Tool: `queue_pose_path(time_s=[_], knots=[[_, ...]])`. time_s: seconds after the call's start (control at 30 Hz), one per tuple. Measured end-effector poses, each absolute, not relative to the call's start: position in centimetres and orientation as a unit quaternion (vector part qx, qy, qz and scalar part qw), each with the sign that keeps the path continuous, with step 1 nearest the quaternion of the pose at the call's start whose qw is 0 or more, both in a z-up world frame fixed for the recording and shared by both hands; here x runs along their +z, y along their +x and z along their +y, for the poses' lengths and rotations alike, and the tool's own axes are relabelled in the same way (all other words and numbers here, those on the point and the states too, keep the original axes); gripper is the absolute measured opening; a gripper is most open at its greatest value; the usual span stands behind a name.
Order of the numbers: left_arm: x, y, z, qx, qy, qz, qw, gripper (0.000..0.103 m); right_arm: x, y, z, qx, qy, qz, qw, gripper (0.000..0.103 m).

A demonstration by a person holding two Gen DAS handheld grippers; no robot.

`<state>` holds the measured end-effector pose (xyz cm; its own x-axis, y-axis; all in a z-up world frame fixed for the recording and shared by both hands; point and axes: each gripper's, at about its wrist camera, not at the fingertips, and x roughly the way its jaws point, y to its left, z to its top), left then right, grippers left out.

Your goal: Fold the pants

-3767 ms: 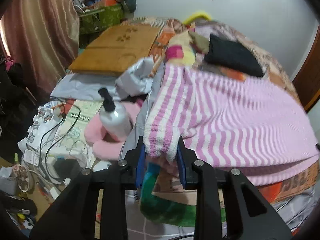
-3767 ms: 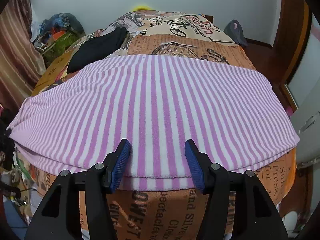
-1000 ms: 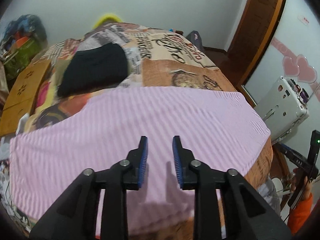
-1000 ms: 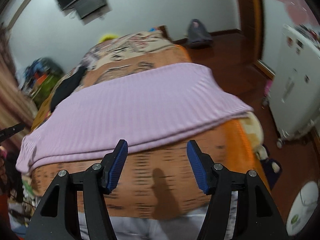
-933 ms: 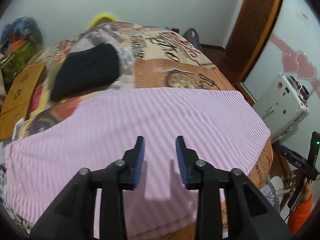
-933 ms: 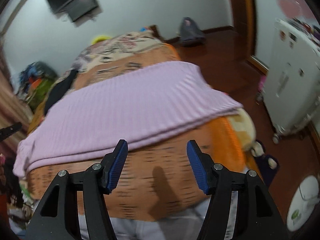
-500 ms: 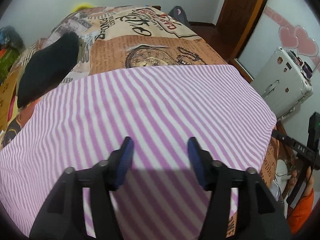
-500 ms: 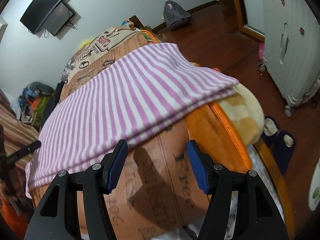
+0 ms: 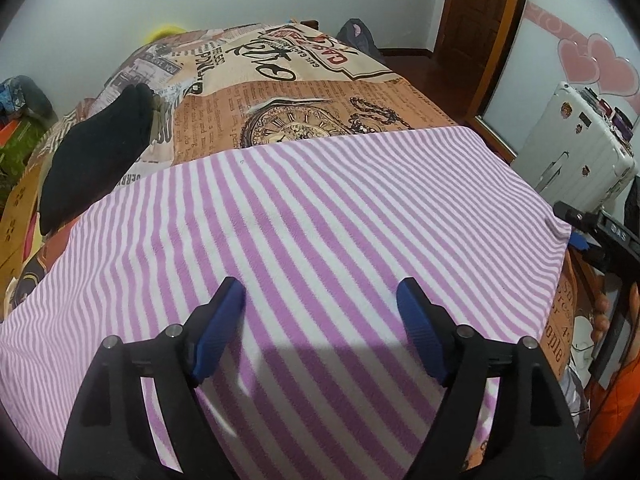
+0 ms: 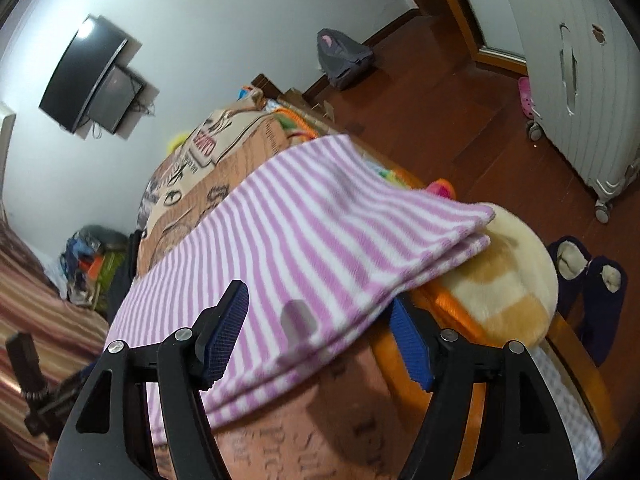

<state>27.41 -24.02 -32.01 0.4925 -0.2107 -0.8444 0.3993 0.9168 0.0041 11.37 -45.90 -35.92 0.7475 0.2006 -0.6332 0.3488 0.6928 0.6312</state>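
Pink-and-white striped pants (image 9: 320, 216) folded flat across near end of bed (image 9: 304, 92), spanning side to side, near fold overhanging front edge. Left gripper (image 9: 320, 316) over pants near front edge, jaws just widened, spread, nothing pinched. Right gripper (image 10: 318, 322) at right front corner, jaws just widened, straddling folded edge, pads not pressing. Black garment (image 9: 92, 152) at far left edge.

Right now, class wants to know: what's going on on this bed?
A person with a handheld gripper in each hand is folding striped pants spread across the bed. The left gripper hovers over the middle of the fabric, its jaws just opened wide, nothing between them. The right gripper straddles the layered edge at the pants' end, jaws opening, not yet pinching.
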Motion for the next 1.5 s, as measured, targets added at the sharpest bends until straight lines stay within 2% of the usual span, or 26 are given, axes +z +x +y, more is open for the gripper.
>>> queue_pose_path(time_s=[0.17, 0.23, 0.37, 0.43, 0.5, 0.67, 1.0, 1.5], knots=[[-32.1, 27.4, -23.9, -0.178, 0.095, 0.469, 0.86, 0.079, -36.8, 12.9, -46.5, -0.066, 0.396, 0.346, 0.848, 0.067], [-32.1, 27.4, -23.9, -0.178, 0.096, 0.469, 0.86, 0.08, -36.9, 13.3, -46.8, -0.077, 0.394, 0.344, 0.849, 0.063], [-32.1, 27.3, -23.9, -0.178, 0.095, 0.468, 0.861, 0.079, -36.9, 13.6, -47.7, -0.093, 0.398, 0.339, 0.848, 0.038], [-32.1, 27.3, -23.9, -0.179, 0.094, 0.467, 0.861, 0.079, -37.0, 13.3, -48.4, -0.092, 0.418, 0.326, 0.843, 0.029], [-32.0, 27.2, -23.8, -0.181, 0.092, 0.467, 0.861, 0.079, -36.6, 13.2, -48.9, -0.094, 0.414, 0.324, 0.845, 0.01], [-31.6, 26.8, -23.7, -0.183, 0.094, 0.468, 0.859, 0.079, -34.3, 13.2, -48.3, -0.084, 0.384, 0.31, 0.866, 0.008], [-29.4, 25.8, -20.3, -0.185, 0.046, 0.463, 0.866, 0.079, -25.4, 13.9, -44.4, -0.039, 0.32, 0.237, 0.916, 0.006], [-25.6, 22.3, -9.0, -0.162, -0.006, 0.402, 0.901, 0.079, -16.4, 16.3, -31.3, 0.079, 0.219, 0.19, 0.954, 0.006]])
